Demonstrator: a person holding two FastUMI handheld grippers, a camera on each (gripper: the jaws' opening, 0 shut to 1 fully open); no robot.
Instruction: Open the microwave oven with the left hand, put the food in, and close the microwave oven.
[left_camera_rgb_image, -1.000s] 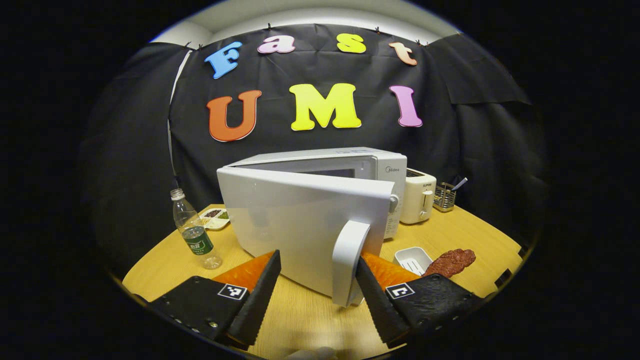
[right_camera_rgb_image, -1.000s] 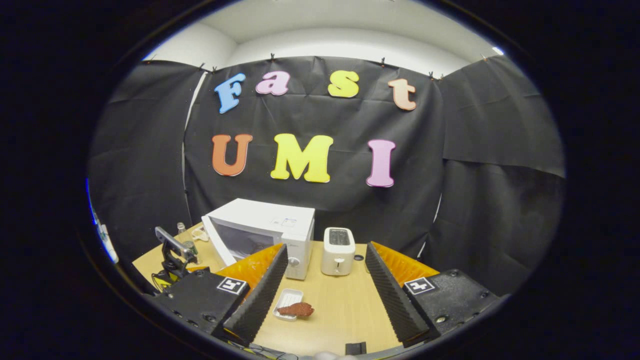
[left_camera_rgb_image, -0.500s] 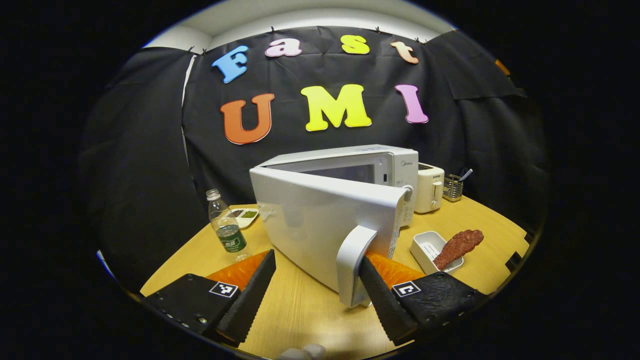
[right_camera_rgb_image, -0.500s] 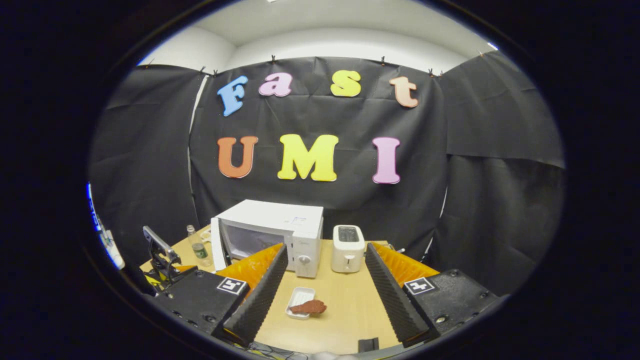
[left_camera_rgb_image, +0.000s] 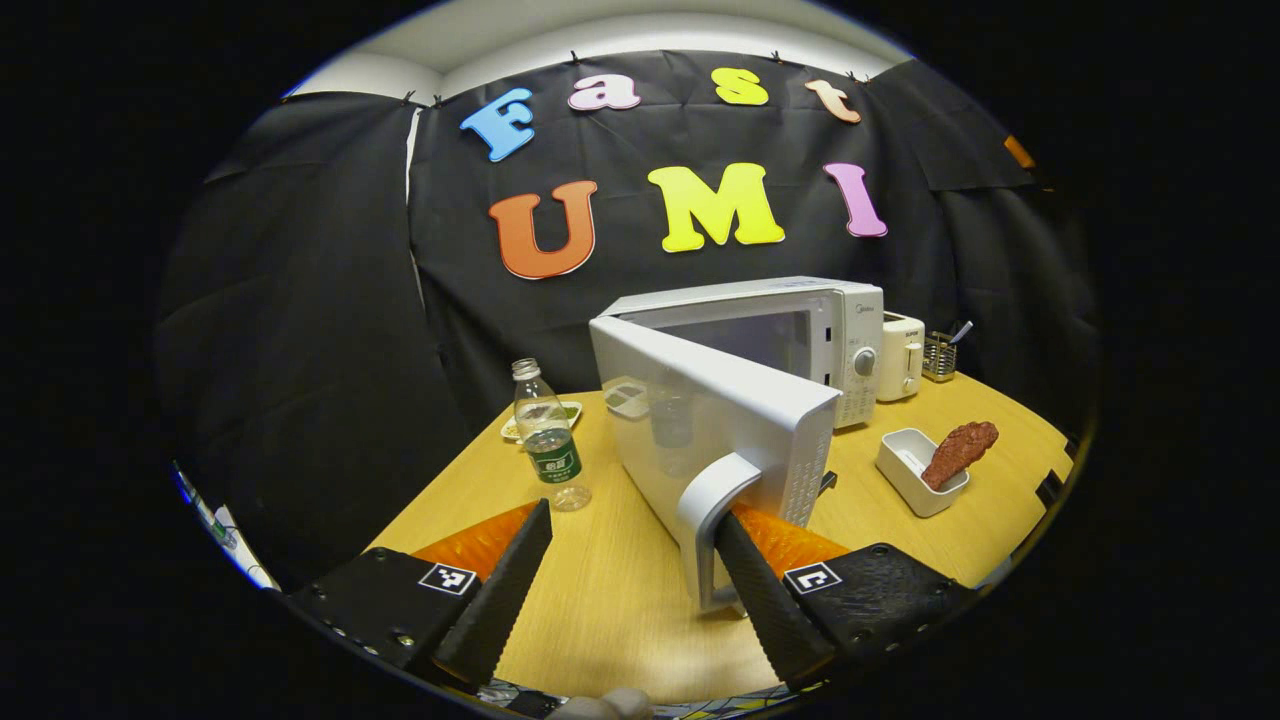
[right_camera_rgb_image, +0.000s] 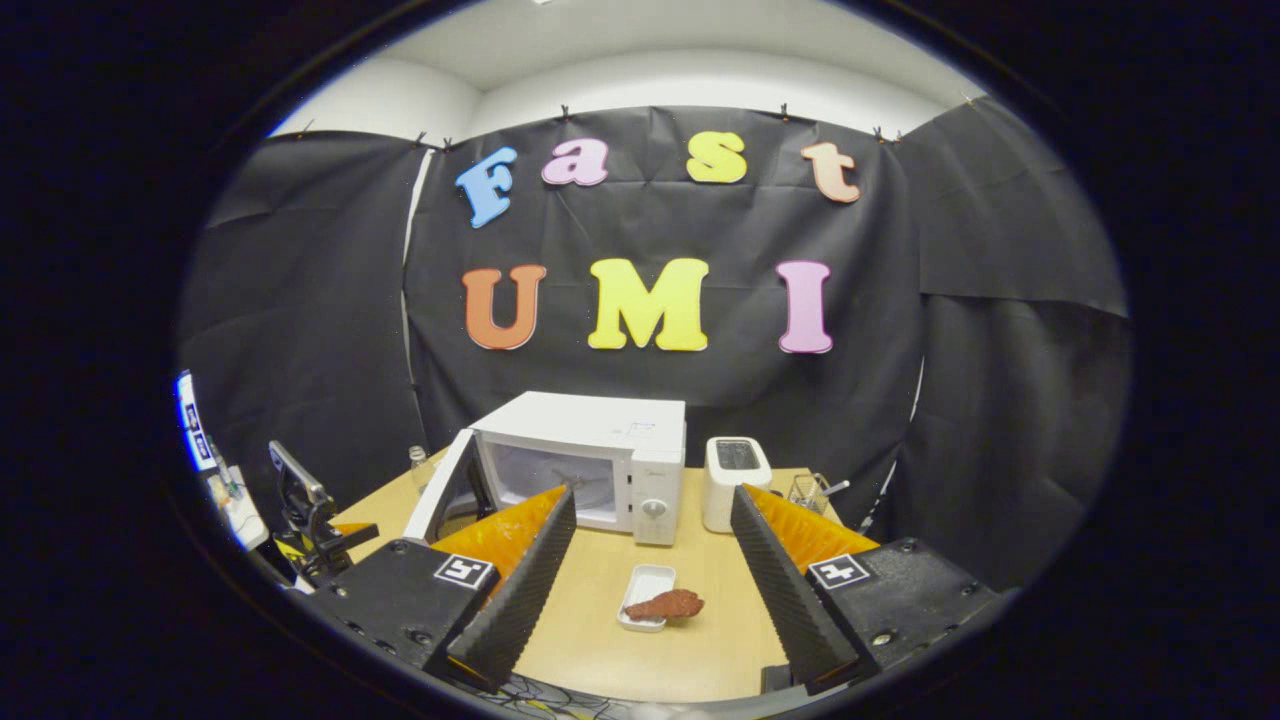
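The white microwave (left_camera_rgb_image: 780, 320) stands on the wooden table (left_camera_rgb_image: 610, 610) with its door (left_camera_rgb_image: 700, 420) swung far open. My left gripper (left_camera_rgb_image: 630, 535) is open; its right finger (left_camera_rgb_image: 750, 590) sits hooked behind the door handle (left_camera_rgb_image: 712, 510), and the left finger touches nothing. A brown piece of food (left_camera_rgb_image: 958, 450) lies across a small white tray (left_camera_rgb_image: 905, 470) to the right of the microwave. In the right gripper view my right gripper (right_camera_rgb_image: 652, 497) hangs open and empty above the table, with the food (right_camera_rgb_image: 672, 604) between its fingers farther off and the microwave cavity (right_camera_rgb_image: 555, 470) showing.
A water bottle (left_camera_rgb_image: 548, 440) and a small divided dish (left_camera_rgb_image: 515, 428) stand left of the door. A white toaster (left_camera_rgb_image: 903, 355) and a wire utensil rack (left_camera_rgb_image: 940, 355) sit right of the microwave, near the back wall.
The microwave door has swung wider open, drawn by my left gripper's right finger on the handle. The right gripper has shifted slightly and stays open.
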